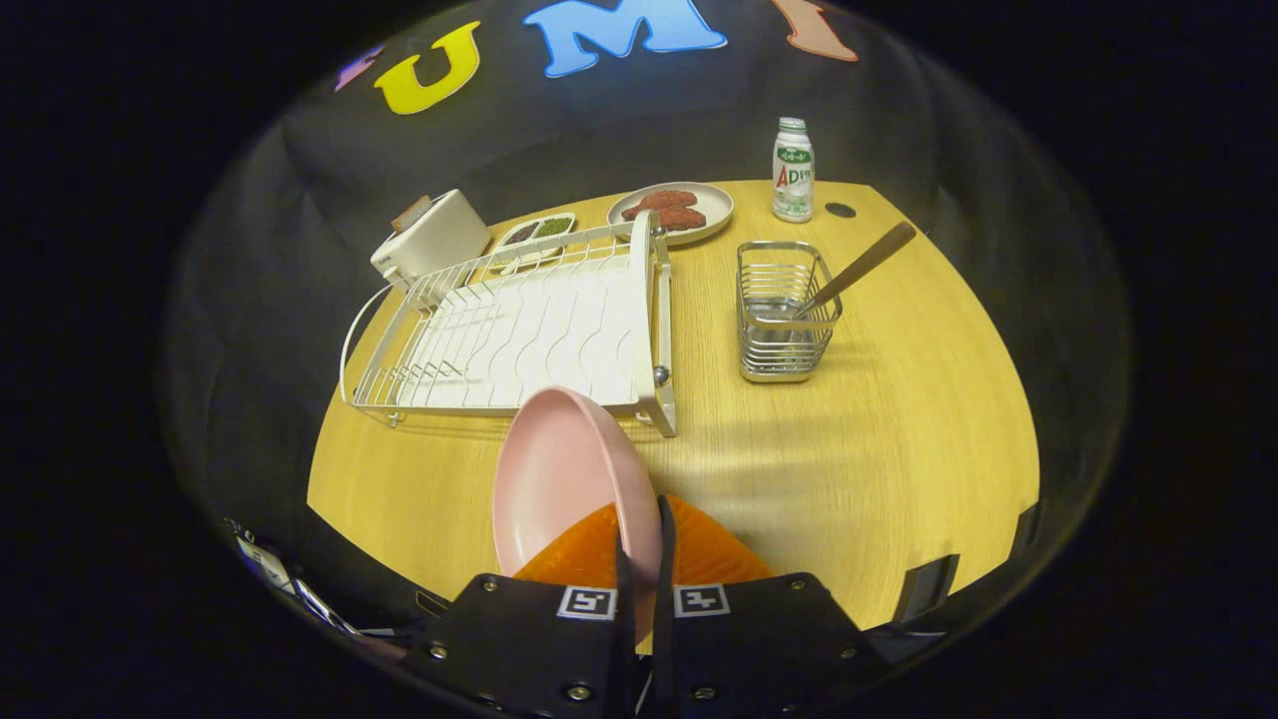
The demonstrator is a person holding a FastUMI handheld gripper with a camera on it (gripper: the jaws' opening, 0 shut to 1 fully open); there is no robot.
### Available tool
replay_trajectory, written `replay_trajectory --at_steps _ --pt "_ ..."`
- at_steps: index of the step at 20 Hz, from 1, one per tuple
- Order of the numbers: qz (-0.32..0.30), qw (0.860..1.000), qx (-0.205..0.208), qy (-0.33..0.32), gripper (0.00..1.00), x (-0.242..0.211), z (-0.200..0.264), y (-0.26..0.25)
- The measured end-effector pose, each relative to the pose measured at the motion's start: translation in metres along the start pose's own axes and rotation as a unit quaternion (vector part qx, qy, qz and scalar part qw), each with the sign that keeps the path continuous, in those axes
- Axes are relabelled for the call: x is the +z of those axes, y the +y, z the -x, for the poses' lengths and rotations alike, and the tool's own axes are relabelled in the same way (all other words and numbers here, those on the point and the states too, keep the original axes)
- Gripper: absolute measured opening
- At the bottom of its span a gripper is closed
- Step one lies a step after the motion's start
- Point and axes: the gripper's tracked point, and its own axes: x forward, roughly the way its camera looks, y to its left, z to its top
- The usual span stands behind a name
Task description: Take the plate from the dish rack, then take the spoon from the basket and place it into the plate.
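Wooden table (pixel 899 449) — gripper (pixel 639 559) pinching rim of pink plate (pixel 564 479), held on edge in front of dish rack (pixel 519 330). Plate looks rigid, smooth, likely slippery — rim grip apt. Spoon (pixel 859 268) in basket (pixel 787 312).

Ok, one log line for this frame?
gripper: shut on pink plate | plate: out of rack | spoon: in basket

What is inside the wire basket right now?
A spoon leans in the basket, handle out; its bowl is hard to see. The gripper holds the plate.
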Motion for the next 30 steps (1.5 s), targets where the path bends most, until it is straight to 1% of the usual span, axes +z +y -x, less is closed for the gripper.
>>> replay_trajectory --at_steps 2,5,7,9,10,11,12,13,14,16,18,19,21,23,26,29,30 --pt "-0.001 1.0 0.003 0.011 0.07 -0.008 -0.012 -0.007" --pt "-0.021 0.999 0.034 0.017 0.07 -0.016 -0.022 -0.008" --pt "-0.048 0.997 0.054 0.028 0.07 -0.02 -0.03 -0.012" --pt "-0.071 0.995 0.068 0.027 0.07 -0.025 -0.037 -0.016" --pt "-0.072 0.994 0.072 0.025 0.07 -0.025 -0.039 -0.019" --pt "-0.076 0.994 0.08 0.023 0.1 -0.028 -0.04 -0.02" --pt "-0.08 0.993 0.085 0.022 0.1 -0.029 -0.041 -0.021" --pt "-0.082 0.993 0.087 0.022 0.1 -0.032 -0.043 -0.024" --pt "-0.081 0.993 0.084 0.021 0.12 -0.033 -0.046 -0.027" --pt "-0.066 0.995 0.066 0.019 0.15 -0.039 -0.051 -0.037" --pt "-0.053 0.997 0.06 0.009 0.16 -0.039 -0.048 -0.045" --pt "-0.049 0.997 0.059 -0.001 0.19 -0.036 -0.045 -0.047" --pt "-0.035 0.997 0.041 -0.052 0.2 -0.018 -0.03 -0.06" --pt "-0.015 0.991 0.027 -0.131 0.2 0.016 -0.009 -0.071" --pt "0.015 0.975 -0.003 -0.22 0.2 0.058 0.019 -0.092" --pt "0.027 0.957 -0.03 -0.287 0.2 0.094 0.038 -0.11" --pt "0.03 0.953 -0.035 -0.299 0.2 0.102 0.04 -0.115"
